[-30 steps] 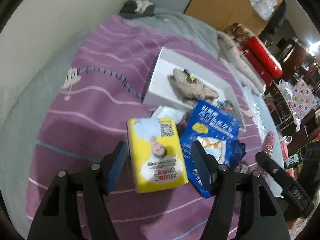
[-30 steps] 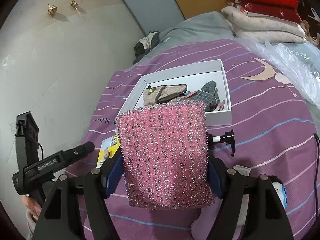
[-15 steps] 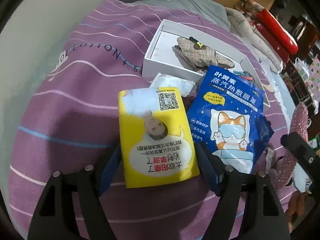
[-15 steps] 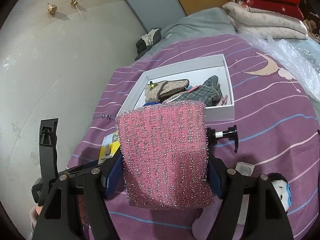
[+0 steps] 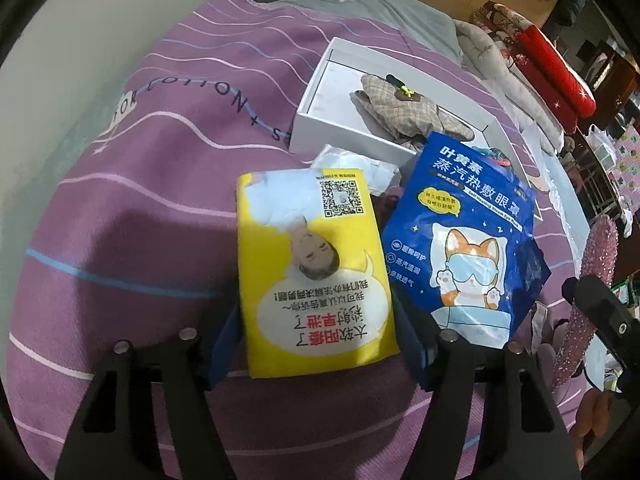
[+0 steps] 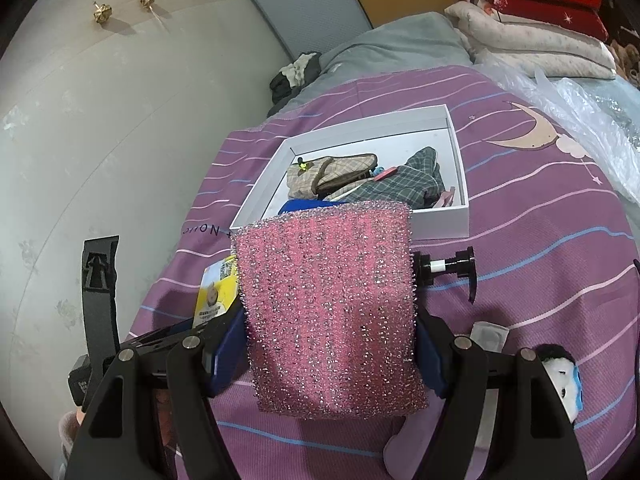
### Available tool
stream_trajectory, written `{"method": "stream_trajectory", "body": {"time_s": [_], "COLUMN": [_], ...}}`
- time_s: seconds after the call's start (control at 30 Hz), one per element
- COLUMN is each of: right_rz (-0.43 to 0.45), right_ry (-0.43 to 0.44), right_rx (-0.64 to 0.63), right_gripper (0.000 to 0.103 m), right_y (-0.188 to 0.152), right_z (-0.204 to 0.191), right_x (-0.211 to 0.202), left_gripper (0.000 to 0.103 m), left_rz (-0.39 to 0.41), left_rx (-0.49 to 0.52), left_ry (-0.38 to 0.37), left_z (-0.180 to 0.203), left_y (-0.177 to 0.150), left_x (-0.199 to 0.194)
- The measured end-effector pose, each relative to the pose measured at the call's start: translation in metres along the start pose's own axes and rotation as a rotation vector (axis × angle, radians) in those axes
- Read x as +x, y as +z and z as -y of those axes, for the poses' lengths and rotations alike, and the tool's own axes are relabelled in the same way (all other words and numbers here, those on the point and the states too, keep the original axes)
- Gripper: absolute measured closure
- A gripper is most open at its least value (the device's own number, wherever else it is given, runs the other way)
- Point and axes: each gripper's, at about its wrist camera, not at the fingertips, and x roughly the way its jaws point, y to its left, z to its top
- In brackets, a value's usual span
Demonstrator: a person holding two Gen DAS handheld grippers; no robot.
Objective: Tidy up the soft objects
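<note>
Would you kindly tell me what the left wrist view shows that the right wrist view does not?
Only the left wrist view shows the blue eye-mask pouch and the left claw closing around the yellow pack. Only the right wrist view shows the black pump head and the right claw gripping the pink sparkly cloth. Both show the white box with plaid items and the purple striped bedspread.

Bed [image 5: 152, 168], purple striped cover (lettering printed on it). Lying directly on it: white box [image 5: 332, 136], yellow packet [image 5: 312, 272], blue pouch [image 5: 464, 248], black pump head [image 6: 452, 268].
</note>
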Motion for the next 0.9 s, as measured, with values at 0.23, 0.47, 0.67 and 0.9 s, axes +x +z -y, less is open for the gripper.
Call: {"method": "stream_trajectory", "body": {"time_s": [0.23,0.47,0.67,0.9], "right_rz": [0.002,0.006,0.005,0.012], "right_ry": [-0.001,0.003,0.002,0.000], "right_rx": [0.005,0.007,0.001,-0.007], "right_gripper": [0.030,0.030,0.030,0.030], "right_y": [0.001,0.000,0.000,0.002], "right_z": [0.002,0.002,0.000,-0.004], "right_x": [-0.002,-0.004,-0.005,-0.008], "left_gripper": [0.038,0.038,0.038,0.038], "left_rz": [-0.001,0.036,0.055,0.072], "left_rx": [-0.014,-0.026,-0.022,-0.010], "left_ry": [-0.005,-0.012,-0.012,0.001], "left_z": [-0.005,-0.010,-0.009,-0.004], "left_y": [0.002,0.007,0.008,0.009], "left_x": [-0.005,-0.020,-0.028,-0.036]}}
